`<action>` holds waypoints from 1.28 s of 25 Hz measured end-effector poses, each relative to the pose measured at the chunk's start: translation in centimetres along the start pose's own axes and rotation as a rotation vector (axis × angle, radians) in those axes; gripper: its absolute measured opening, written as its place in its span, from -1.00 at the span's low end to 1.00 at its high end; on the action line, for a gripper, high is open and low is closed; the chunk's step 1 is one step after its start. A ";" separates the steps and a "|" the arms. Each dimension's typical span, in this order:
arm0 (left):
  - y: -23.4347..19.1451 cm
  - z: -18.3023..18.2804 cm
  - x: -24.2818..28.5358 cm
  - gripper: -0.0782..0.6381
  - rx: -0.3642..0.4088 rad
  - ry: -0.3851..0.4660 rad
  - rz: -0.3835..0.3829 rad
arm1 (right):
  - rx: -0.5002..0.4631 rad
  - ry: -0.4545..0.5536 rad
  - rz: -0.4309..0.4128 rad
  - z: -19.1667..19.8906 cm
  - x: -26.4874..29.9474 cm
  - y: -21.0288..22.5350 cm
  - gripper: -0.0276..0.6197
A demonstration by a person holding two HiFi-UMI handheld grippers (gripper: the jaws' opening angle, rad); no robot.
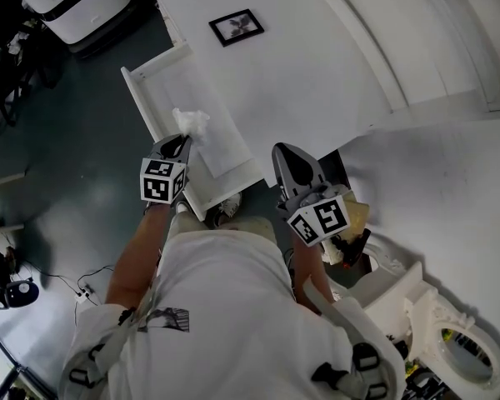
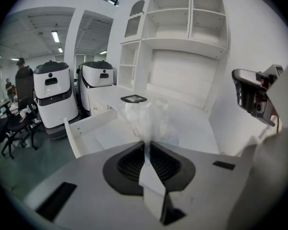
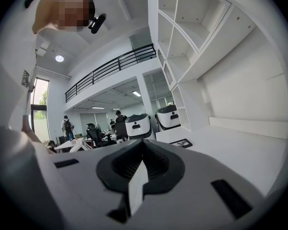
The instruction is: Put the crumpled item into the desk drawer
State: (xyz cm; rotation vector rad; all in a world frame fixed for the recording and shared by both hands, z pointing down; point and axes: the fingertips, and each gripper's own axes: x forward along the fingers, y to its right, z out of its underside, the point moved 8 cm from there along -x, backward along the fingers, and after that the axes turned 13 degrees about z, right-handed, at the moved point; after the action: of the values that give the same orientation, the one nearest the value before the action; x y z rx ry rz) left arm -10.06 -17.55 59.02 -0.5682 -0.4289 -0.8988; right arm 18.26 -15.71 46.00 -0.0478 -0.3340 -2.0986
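Desk drawer: one, pulled open from white surface. Grippers: two. Left gripper pinches crumpled item over drawer; right gripper jaws together, empty. Picture frame: one, on surface. Crumpled item: one.

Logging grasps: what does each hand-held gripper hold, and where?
Left hand-held gripper pinches the crumpled item by its near edge; right hand-held gripper holds nothing.

White shelves are rising at twelve o'clock; ceiling lights are glowing at ten; dark floor is spreading at eight.
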 end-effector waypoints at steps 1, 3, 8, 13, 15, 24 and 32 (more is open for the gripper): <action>-0.2 0.2 0.5 -0.66 0.002 -0.016 0.001 | 0.000 -0.002 0.001 0.0 0.0 0.0 -0.89; -0.4 0.5 1.3 -0.66 0.001 -0.040 0.001 | 0.001 -0.003 0.001 0.1 -0.1 0.0 -0.89; -0.8 1.4 3.7 -0.66 -0.003 -0.109 0.004 | 0.004 -0.009 0.019 0.3 -0.6 0.6 -0.89; -1.4 2.4 5.6 -0.66 -0.015 -0.163 -0.001 | 0.013 -0.018 0.040 0.9 -1.3 1.2 -0.88; -1.6 2.7 6.3 -0.66 -0.017 -0.181 -0.003 | 0.018 -0.023 0.047 1.2 -1.5 1.4 -0.89; -2.5 3.9 8.8 -0.66 -0.041 -0.261 -0.011 | 0.030 -0.043 0.057 2.1 -2.0 2.2 -0.89; -3.3 4.3 11.0 -0.66 -0.067 -0.303 -0.014 | 0.025 -0.056 0.067 2.3 -2.2 2.6 -0.89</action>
State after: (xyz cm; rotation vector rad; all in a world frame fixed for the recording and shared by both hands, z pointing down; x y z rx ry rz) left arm -7.12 -23.12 69.50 -0.7676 -0.6791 -0.8452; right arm 21.38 -14.54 48.40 -0.1011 -0.3875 -2.0292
